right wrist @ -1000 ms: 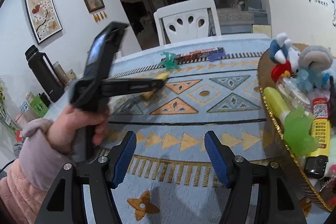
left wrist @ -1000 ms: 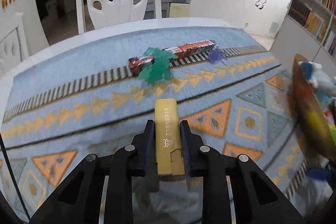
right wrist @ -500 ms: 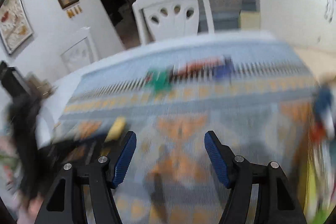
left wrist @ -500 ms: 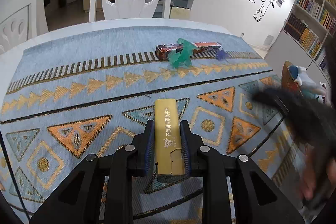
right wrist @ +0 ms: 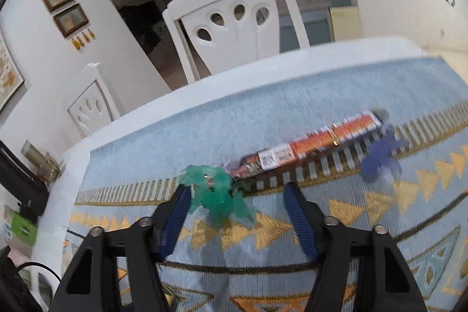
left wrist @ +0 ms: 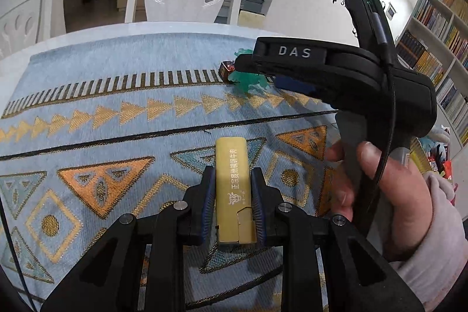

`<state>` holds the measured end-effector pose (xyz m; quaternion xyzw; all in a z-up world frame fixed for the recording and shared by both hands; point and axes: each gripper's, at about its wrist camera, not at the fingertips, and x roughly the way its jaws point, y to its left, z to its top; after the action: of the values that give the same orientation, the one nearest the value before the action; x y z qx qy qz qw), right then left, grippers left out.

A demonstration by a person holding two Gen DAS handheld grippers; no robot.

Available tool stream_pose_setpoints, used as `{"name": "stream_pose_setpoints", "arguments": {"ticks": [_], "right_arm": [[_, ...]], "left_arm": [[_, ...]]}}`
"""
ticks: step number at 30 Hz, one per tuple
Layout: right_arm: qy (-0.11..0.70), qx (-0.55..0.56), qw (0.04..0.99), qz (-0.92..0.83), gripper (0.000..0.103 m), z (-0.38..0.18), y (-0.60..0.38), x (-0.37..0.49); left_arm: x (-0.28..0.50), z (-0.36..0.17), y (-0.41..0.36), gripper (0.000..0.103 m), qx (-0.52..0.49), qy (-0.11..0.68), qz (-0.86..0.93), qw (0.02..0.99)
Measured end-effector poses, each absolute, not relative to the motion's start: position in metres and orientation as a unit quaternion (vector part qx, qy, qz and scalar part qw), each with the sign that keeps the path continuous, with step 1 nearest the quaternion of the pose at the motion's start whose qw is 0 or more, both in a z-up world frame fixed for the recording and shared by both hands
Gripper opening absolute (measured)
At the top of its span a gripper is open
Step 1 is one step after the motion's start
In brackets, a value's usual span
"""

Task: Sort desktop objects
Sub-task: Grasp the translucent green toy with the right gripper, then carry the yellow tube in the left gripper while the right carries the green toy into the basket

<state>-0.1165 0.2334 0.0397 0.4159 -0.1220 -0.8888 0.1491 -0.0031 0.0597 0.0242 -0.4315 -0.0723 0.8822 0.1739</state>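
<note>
Fingers of the left gripper (left wrist: 234,196) are clamped on a flat gold rectangular packet with printed Chinese characters (left wrist: 233,180), which sticks out forward between the blue ribbed pads, above the pale blue woven tablecloth with gold and orange triangles (left wrist: 117,113). The right gripper (right wrist: 237,212) has its fingers spread wide apart and holds nothing; a translucent green plastic toy figure (right wrist: 218,195) lies on the cloth between its fingertips, close to the left-hand pad (right wrist: 175,212). Just behind the green figure lies a long red and orange wrapped snack stick (right wrist: 310,145), and near its far end a small blue plastic toy figure (right wrist: 380,157), blurred. In the left wrist view the right hand (left wrist: 389,195) grips the black handle of that gripper, which hides most of the green figure. A white chair with teardrop cut-outs (right wrist: 237,28) stands beyond the table.
</note>
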Motion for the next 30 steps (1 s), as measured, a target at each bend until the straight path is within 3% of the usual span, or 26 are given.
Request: {"name": "stream_pose_setpoints", "arguments": {"ticks": [5, 6, 19, 30], "right_arm": [[-0.102, 0.409, 0.163, -0.892, 0.030, 0.044, 0.221, -0.109], [-0.100, 0.404, 0.162, -0.895, 0.029, 0.046, 0.221, -0.107], [-0.183, 0.401, 0.200, -0.875, 0.029, 0.076, 0.251, -0.055], [-0.143, 0.333, 0.212, -0.907, 0.029, 0.155, 0.315, 0.048]], "left_arm": [[-0.002, 0.025, 0.060, 0.021, -0.431, -0.070, 0.883, 0.173], [-0.003, 0.025, 0.060, 0.021, -0.432, -0.071, 0.882, 0.173], [-0.002, 0.025, 0.060, 0.021, -0.430, -0.073, 0.881, 0.180], [0.043, 0.089, 0.109, 0.021, -0.372, -0.023, 0.895, 0.244]]}}
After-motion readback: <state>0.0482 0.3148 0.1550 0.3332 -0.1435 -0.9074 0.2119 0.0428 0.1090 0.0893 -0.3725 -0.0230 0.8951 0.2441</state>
